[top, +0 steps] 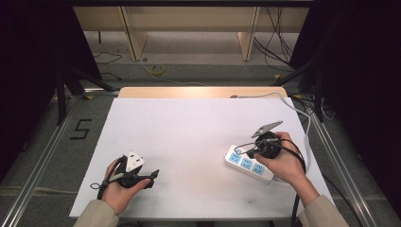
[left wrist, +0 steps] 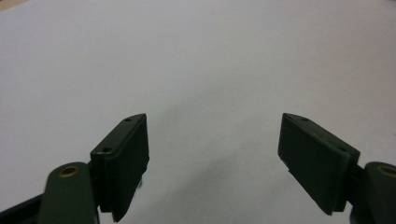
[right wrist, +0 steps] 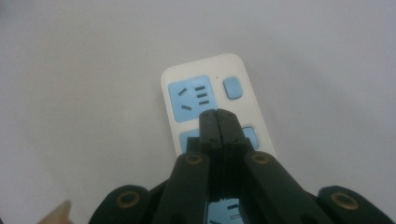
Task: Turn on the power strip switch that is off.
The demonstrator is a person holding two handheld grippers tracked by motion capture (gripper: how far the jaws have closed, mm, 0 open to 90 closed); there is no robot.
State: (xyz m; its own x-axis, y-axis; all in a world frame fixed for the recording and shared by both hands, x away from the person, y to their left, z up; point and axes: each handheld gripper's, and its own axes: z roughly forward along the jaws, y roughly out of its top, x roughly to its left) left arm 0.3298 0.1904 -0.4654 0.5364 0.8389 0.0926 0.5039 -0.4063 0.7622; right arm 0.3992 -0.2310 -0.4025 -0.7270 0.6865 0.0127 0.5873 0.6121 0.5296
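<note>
Presently my right tongs [right wrist: 218, 122], pressed together, hover over the glossy white power strip [right wrist: 212, 100] with blue sockets. My left tongs [left wrist: 212, 161] stand spread above the matte white worktop [top: 189, 127].

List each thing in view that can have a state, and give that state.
Power strip: lying flat on the white table, blue sockets facing up, nothing plugged into the sockets that show; its white cable trails off the far edge.
Left hand-held gripper: jaws wide open, nothing between them, low above bare table.
Right hand-held gripper: jaws shut together, holding nothing, tips over the strip's second socket; contact cannot be told.
</note>
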